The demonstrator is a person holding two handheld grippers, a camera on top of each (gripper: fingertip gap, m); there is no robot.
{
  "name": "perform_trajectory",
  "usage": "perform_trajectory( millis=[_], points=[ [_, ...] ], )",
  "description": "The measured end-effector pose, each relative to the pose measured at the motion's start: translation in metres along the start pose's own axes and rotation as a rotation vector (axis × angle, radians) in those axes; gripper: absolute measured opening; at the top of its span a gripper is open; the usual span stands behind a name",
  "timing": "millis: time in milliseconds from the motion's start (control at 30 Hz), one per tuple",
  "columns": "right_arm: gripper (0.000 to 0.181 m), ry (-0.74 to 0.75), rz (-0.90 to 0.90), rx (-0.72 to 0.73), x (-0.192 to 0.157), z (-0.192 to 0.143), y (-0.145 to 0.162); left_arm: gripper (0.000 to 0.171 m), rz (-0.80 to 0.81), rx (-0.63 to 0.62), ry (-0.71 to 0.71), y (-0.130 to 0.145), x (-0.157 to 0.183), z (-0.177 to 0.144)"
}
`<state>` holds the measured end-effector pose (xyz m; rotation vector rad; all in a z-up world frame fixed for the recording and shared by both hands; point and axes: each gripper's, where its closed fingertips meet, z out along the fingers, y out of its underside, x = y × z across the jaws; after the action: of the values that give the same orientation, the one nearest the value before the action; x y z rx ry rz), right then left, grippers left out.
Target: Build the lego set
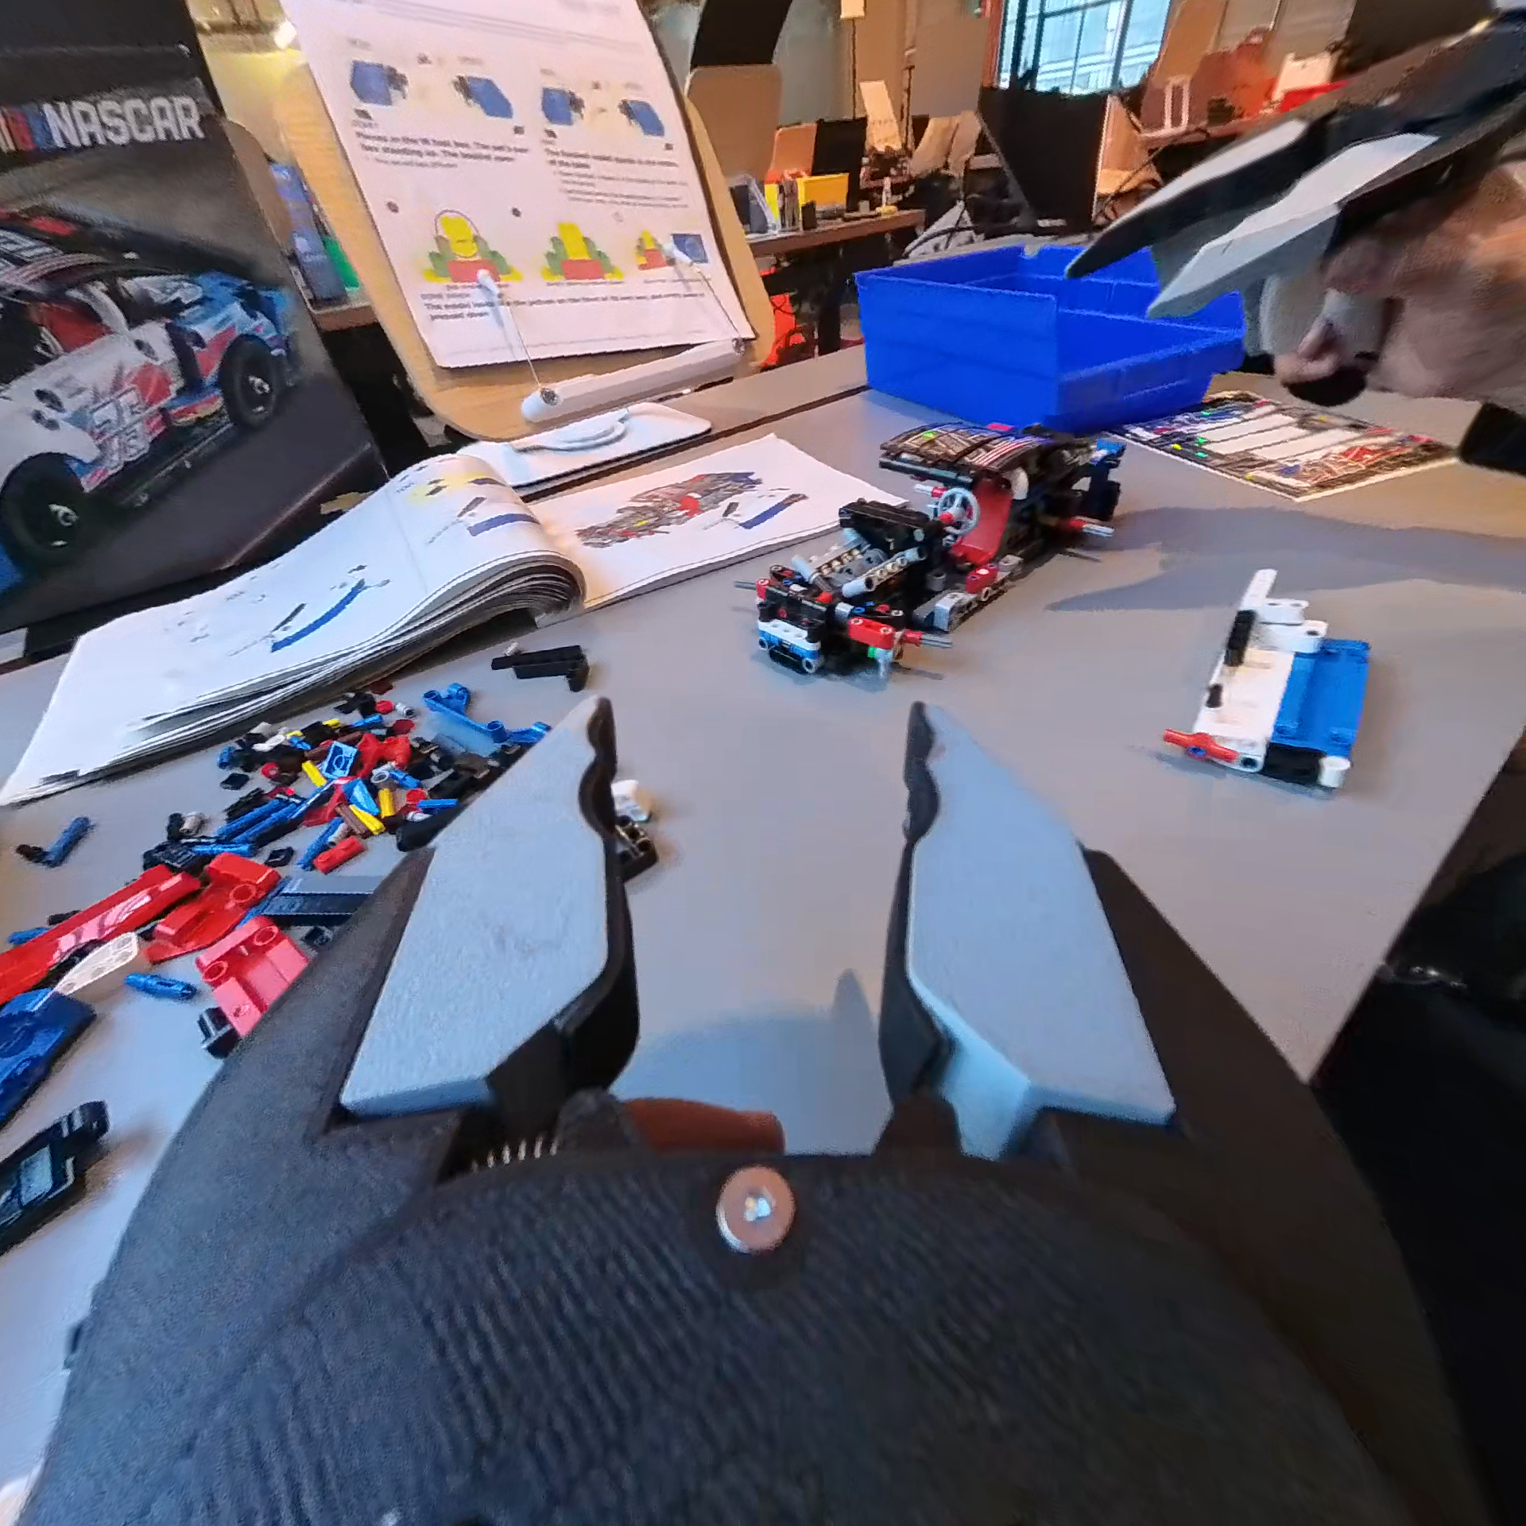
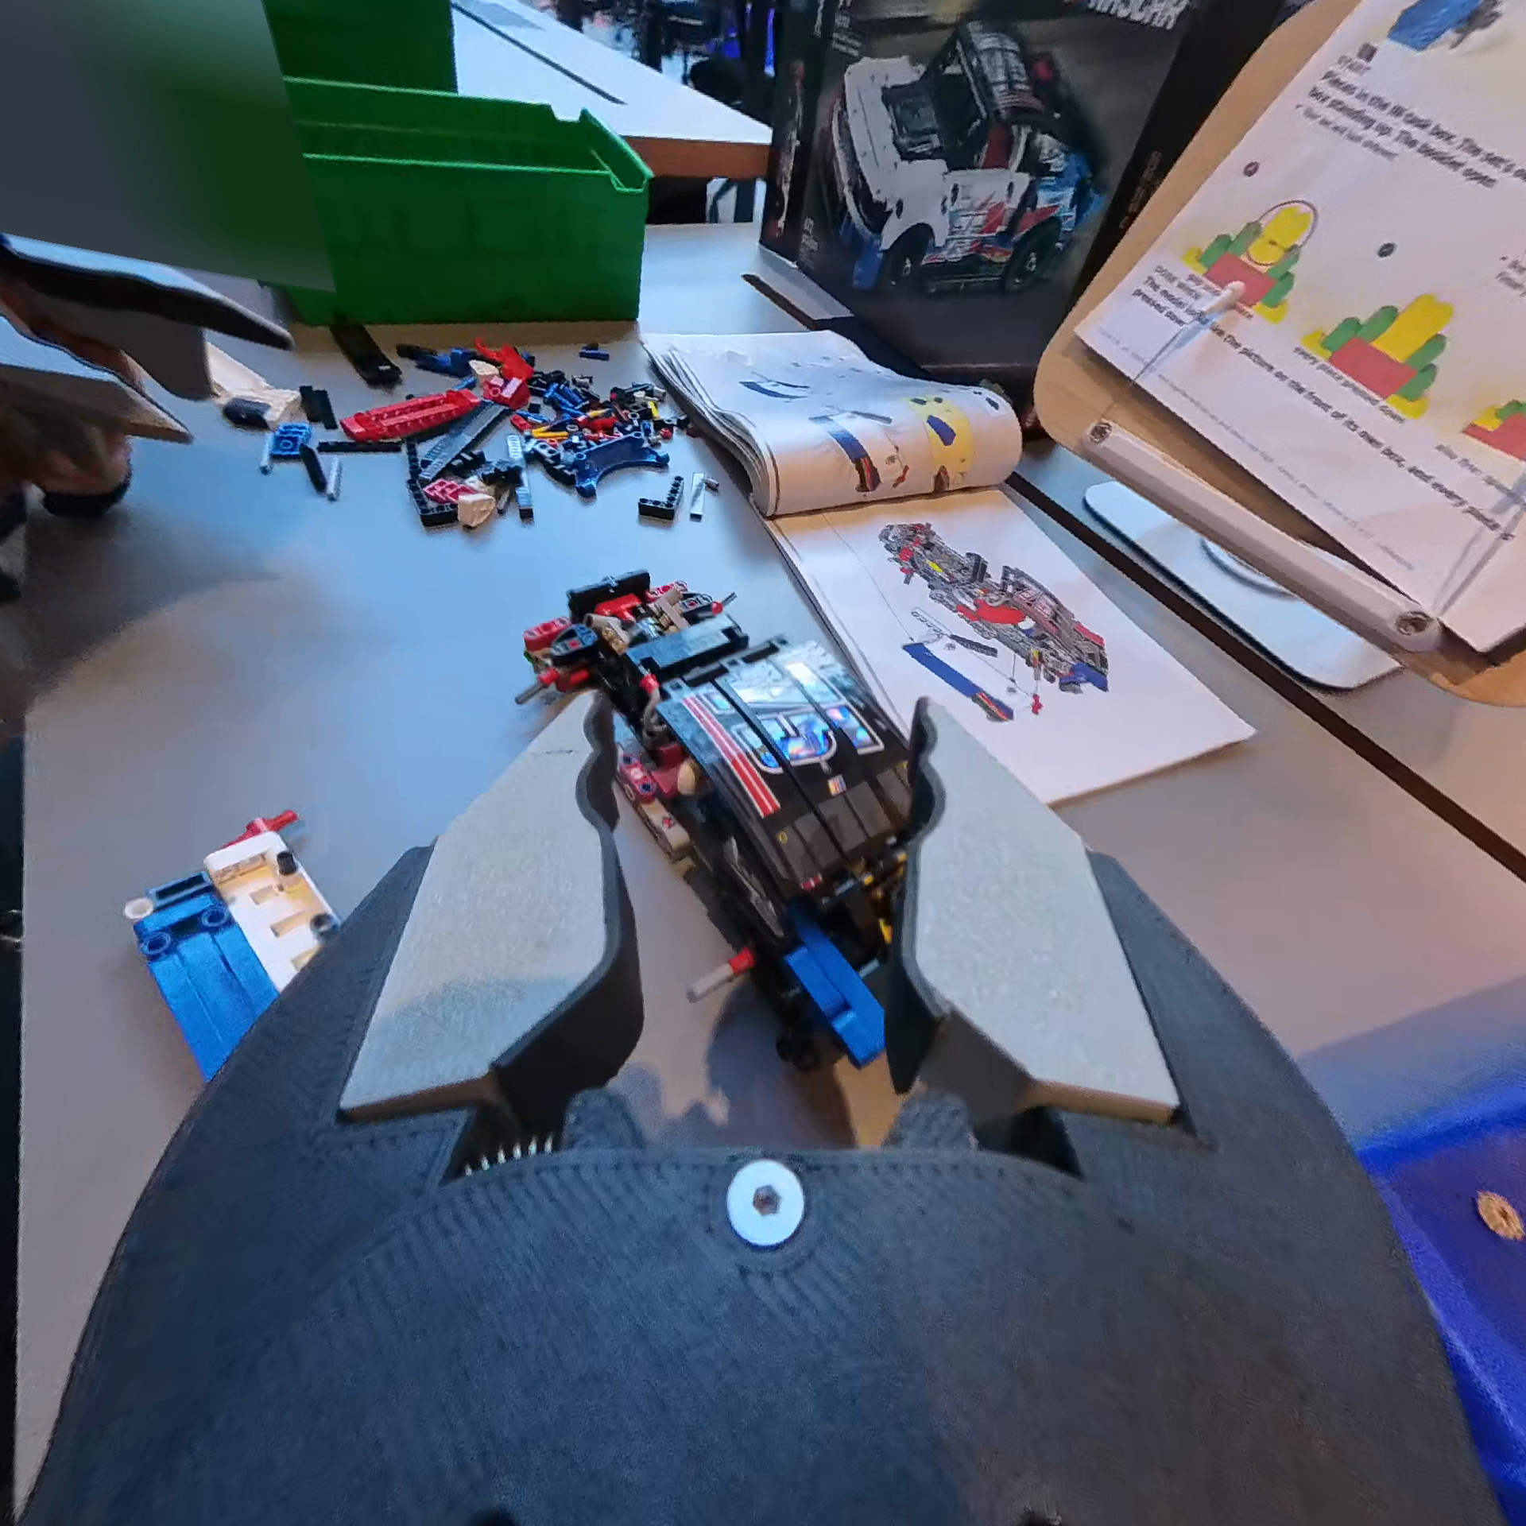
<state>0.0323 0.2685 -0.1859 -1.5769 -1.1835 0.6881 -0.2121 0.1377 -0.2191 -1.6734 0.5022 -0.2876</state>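
Note:
A partly built black, red and blue lego car [image 1: 933, 541] stands on the grey table [image 1: 826, 826]. In the right wrist view the car [image 2: 743, 776] lies between the fingers of my open right gripper [image 2: 755, 718], which hovers over its rear. A white and blue panel sub-assembly [image 1: 1276, 694] lies to the car's right, and shows in the right wrist view [image 2: 227, 925] too. A pile of loose red, blue and black pieces [image 1: 272, 809] lies left of my left gripper [image 1: 760, 722], which is open and empty above bare table. The right gripper also shows at the top right [image 1: 1156, 272].
An open instruction booklet [image 1: 413, 561] lies behind the pile. The set's box [image 1: 140, 330] and a stand with a printed sheet [image 1: 528, 182] rise at the back. A blue bin [image 1: 1040, 330] and a sticker sheet [image 1: 1272, 442] sit far right. A green bin [image 2: 462, 206] stands behind the pieces.

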Motion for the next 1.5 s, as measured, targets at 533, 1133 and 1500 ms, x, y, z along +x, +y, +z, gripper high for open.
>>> perform_trajectory(
  millis=[533, 1133, 1500],
  points=[
    [0.066, 0.232, -0.147, -0.51, 0.014, 0.061, 0.01, 0.07, -0.146, -0.099, -0.041, 0.012, -0.015, 0.015],
    [0.065, 0.253, -0.084, -0.409, -0.008, 0.019, 0.027, 0.062, -0.095, -0.336, -0.322, 0.011, -0.018, 0.035],
    [0.064, 0.183, -0.105, -0.38, -0.052, 0.034, 0.027, 0.091, 0.002, -0.511, -0.706, 0.039, -0.072, 0.042]
  ],
)
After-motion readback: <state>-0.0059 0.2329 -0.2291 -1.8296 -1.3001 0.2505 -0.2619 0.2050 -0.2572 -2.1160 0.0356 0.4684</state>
